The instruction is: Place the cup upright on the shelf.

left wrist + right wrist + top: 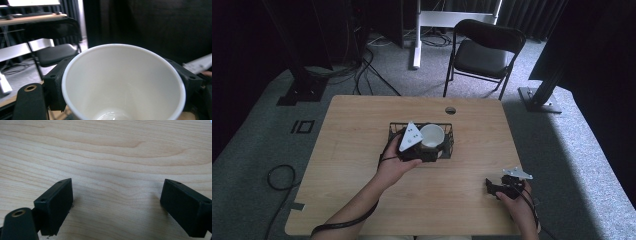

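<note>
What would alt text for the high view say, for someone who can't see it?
The left tongs grip a white cup over a black wire basket at the middle of a wooden table. The right tongs rest open near the table's right front edge, with a black folding chair beyond the table.

Cup (432,135): white, round, plain, its mouth open and turned upward
Inside (117,82): smooth and glossy, nothing seen in it
Pose: upright, slightly tilted
Place: gripped at its sides, above the black wire basket (447,129) at mid-table
</note>
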Action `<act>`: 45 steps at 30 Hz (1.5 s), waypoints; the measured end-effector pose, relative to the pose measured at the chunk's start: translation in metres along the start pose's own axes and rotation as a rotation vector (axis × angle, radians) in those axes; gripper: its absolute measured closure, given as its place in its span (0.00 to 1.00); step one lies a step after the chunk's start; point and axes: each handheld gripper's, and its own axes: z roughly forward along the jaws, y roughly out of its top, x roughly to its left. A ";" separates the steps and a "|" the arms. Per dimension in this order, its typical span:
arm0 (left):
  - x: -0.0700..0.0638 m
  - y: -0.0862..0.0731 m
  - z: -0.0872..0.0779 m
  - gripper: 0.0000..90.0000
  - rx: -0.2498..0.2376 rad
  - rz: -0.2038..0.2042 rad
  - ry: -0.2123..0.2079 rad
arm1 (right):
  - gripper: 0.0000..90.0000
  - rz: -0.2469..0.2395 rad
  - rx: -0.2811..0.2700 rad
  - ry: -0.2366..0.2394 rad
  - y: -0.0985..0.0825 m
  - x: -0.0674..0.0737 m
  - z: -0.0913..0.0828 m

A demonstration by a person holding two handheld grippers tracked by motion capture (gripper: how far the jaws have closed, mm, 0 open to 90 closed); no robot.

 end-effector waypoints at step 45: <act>0.069 -0.064 0.053 0.23 0.150 -0.123 0.318 | 0.12 0.001 0.001 0.000 0.000 0.000 0.000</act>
